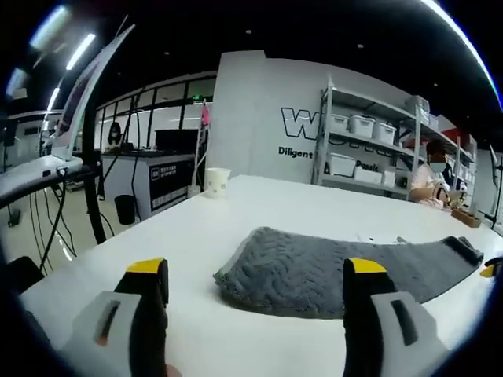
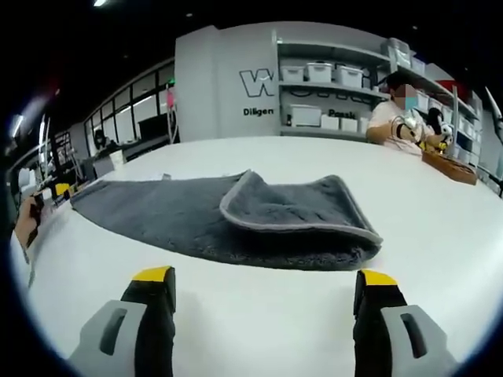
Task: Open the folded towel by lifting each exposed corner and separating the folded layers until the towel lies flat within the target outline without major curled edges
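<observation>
A grey towel (image 1: 314,267) lies on the white table (image 1: 236,212), just ahead of my left gripper (image 1: 256,275), whose yellow-tipped jaws stand wide open with nothing between them. In the right gripper view the towel (image 2: 236,220) stretches flat to the left, while its right part is folded over in a thick pad with a pale hem (image 2: 302,212). My right gripper (image 2: 266,276) is open too, a short way before the folded edge and not touching it. A yellow bit of the other gripper (image 2: 61,189) shows at the towel's far end, beside a hand (image 2: 27,221).
A paper cup (image 1: 217,181) stands at the table's far edge. A person (image 2: 397,110) sits at the far side by a wooden tray (image 2: 450,166). Shelves with white bins (image 2: 330,75) line the wall behind.
</observation>
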Demonstrator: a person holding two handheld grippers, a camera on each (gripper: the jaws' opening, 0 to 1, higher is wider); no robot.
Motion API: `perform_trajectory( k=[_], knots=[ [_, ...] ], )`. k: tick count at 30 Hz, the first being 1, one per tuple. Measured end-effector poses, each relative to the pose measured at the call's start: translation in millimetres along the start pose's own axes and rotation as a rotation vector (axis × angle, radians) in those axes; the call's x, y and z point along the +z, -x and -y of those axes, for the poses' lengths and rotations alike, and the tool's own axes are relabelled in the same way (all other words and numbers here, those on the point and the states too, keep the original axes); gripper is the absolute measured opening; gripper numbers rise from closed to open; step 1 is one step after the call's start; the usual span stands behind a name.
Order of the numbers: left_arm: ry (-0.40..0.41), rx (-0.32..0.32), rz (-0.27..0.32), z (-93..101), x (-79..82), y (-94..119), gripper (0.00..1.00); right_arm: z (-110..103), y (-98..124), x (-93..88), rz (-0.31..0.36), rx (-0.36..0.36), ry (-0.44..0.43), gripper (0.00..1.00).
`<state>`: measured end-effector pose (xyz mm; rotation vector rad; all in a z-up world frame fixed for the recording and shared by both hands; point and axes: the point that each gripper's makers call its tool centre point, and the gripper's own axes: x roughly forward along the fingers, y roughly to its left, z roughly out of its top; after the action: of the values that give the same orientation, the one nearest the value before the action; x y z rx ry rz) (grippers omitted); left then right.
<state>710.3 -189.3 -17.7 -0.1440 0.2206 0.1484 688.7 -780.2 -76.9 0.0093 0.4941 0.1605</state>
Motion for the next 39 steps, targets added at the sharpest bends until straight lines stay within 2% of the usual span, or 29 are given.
perform_trajectory(
  k=[3,5,7,10,15,17,25,29,32,39],
  knots=[
    [-0.042,-0.059,-0.057,9.5,-9.3,2,0.99,0,0,0.2,0.001,-0.002,0.000,0.94],
    [-0.026,-0.085,-0.060,14.7,-9.3,3,0.99,0,0,0.6,0.002,-0.002,0.002,0.95],
    [-0.047,-0.118,-0.064,20.9,-8.5,4,0.99,0,0,0.4,0.000,-0.004,0.004,0.95],
    [-0.097,-0.196,-0.107,36.9,-15.8,7,0.99,1,1,0.6,0.001,-0.007,0.007,0.95],
    [-0.110,-0.238,-0.107,49.6,-17.9,11,0.99,2,1,0.9,0.002,-0.011,0.009,0.95],
    [-0.126,-0.264,-0.142,53.8,-26.1,15,0.99,2,2,0.3,0.001,-0.012,0.011,0.94],
    [-0.150,-0.262,-0.174,51.5,-40.7,27,0.99,1,2,0.6,-0.001,-0.014,0.025,0.94],
    [-0.194,-0.284,-0.192,57.3,-49.2,35,0.99,-1,3,2.5,0.004,-0.014,0.038,0.95],
    [-0.180,-0.327,-0.200,66.2,-50.7,38,0.99,-2,4,3.4,0.006,-0.013,0.047,0.94],
    [-0.178,-0.334,-0.216,66.9,-56.2,40,0.99,-8,3,3.6,0.009,0.003,0.058,0.93]
  ],
)
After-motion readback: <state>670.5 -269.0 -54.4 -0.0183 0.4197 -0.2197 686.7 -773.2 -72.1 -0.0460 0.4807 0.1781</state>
